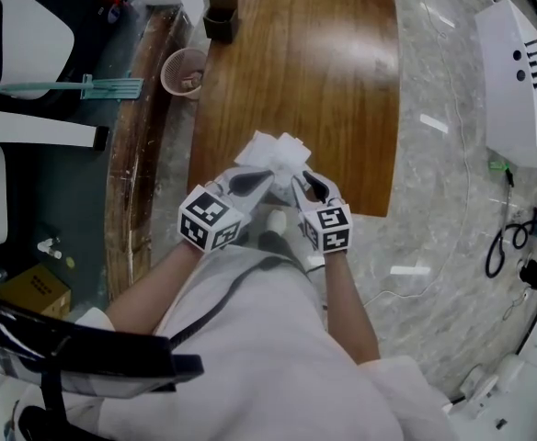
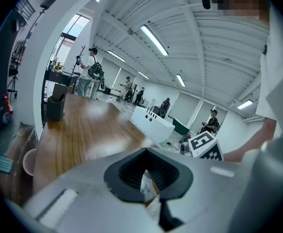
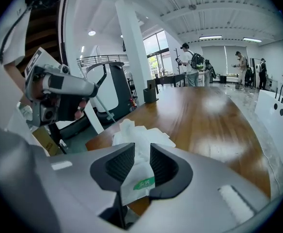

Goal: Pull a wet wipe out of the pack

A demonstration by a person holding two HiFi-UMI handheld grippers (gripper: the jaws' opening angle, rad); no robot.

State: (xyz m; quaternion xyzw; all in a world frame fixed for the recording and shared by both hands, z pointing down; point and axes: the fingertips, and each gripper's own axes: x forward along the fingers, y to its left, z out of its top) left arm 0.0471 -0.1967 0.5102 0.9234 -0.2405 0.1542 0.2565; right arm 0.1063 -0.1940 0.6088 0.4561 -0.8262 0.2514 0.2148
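Both grippers are held close together over the near edge of the wooden table [image 1: 296, 62]. A crumpled white wet wipe [image 1: 273, 154] fans out just beyond their tips. My right gripper [image 1: 310, 186] is shut on the white wet wipe pack [image 3: 137, 181], whose green label shows between its jaws; the wipe [image 3: 139, 137] rises past them. My left gripper [image 1: 250, 184] has its jaws nearly touching, pinching a thin white piece [image 2: 146, 186] that looks like the wipe. In the right gripper view, the left gripper's body [image 3: 59, 86] sits at the left.
A pink basket [image 1: 183, 70] and a dark box [image 1: 221, 15] stand at the table's far left. A white device [image 1: 521, 81] and cables [image 1: 503, 246] lie on the marble floor to the right. Several people stand far off in the hall.
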